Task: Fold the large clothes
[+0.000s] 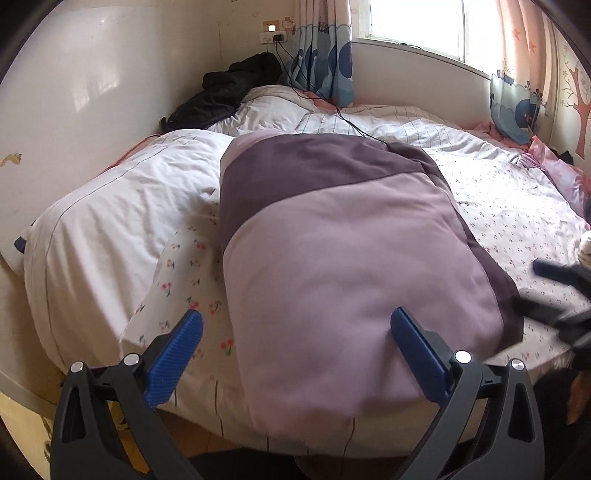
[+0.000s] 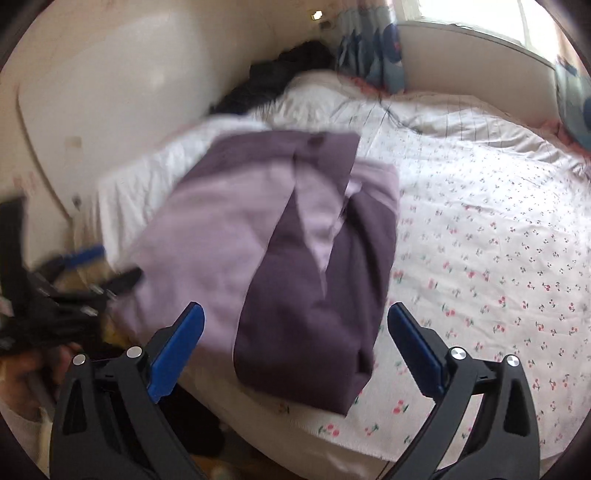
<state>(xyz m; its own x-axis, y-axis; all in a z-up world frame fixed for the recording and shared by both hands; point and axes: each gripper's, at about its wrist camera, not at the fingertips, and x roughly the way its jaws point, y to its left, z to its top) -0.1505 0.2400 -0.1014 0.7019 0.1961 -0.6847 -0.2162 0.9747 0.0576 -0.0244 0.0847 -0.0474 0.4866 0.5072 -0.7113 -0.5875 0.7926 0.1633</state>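
both the left claw (image 1: 295,328) and the right claw (image 2: 295,325) are held released and empty above the folded purple garment (image 1: 332,236), which is laid, seemingly flat, on the flower-printed bed (image 2: 498,258).

right gripper (image 1: 561,295) blurred at edge, black clothing (image 2: 295,55) blurred

Daylight comes to you from the window (image 1: 415,22) far ahead of your left hand-held gripper (image 1: 295,332), up and to its right; the pane is blown out white. The bed (image 1: 517,221) ahead is evenly lit, with soft shadows only. Your left view is mostly sharp, though the right hand-held gripper (image 1: 561,295) at its right edge smears. Your right view is blurred throughout. Both views bend and darken at the corners.
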